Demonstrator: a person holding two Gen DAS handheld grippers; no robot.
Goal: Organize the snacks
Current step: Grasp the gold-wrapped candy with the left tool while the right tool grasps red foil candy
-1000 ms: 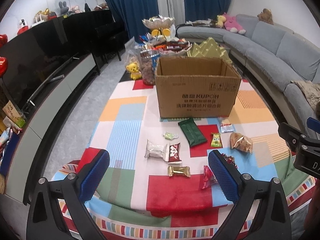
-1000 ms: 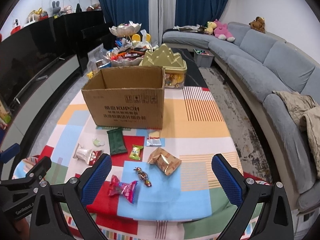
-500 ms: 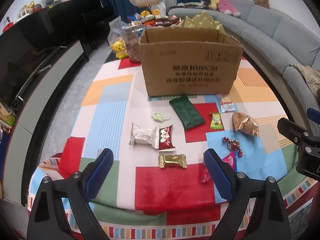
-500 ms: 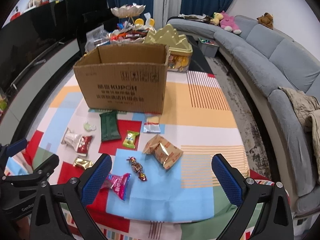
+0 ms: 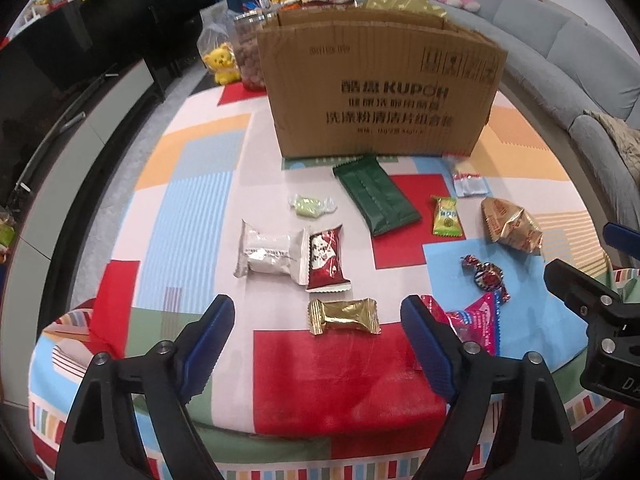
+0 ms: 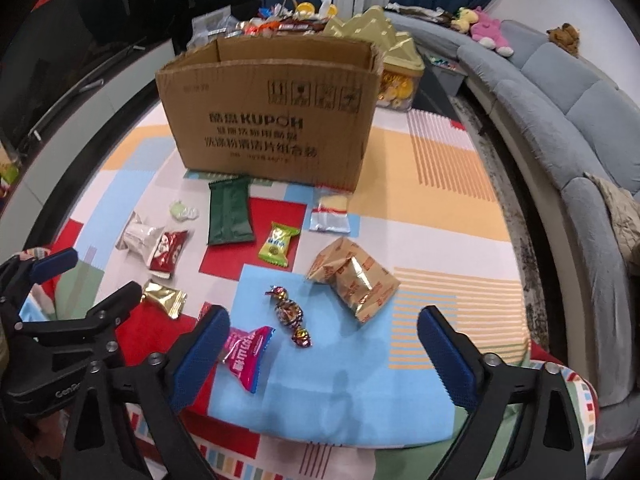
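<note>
Ten snacks: loose on the patchwork tablecloth (image 5: pixel 332 380), before the cardboard box (image 5: pixel 380 92) at 12 o'clock.
Left gripper (image 5: pixel 318 334): jaws apart, just been narrowing, holding nothing; gold candy (image 5: pixel 344 315) lies between them, untouched.
Right gripper (image 6: pixel 324 346): jaws apart, just been narrowing, holding nothing; pink packet (image 6: pixel 246 350) beside its 9 o'clock finger, twisted foil candy (image 6: pixel 289 314) at 12 o'clock.
Green packet (image 5: pixel 376 196): touching the box front.

Home living room (grey sofa (image 6: pixel 560 92), plush toys (image 6: pixel 486 32)).
</note>
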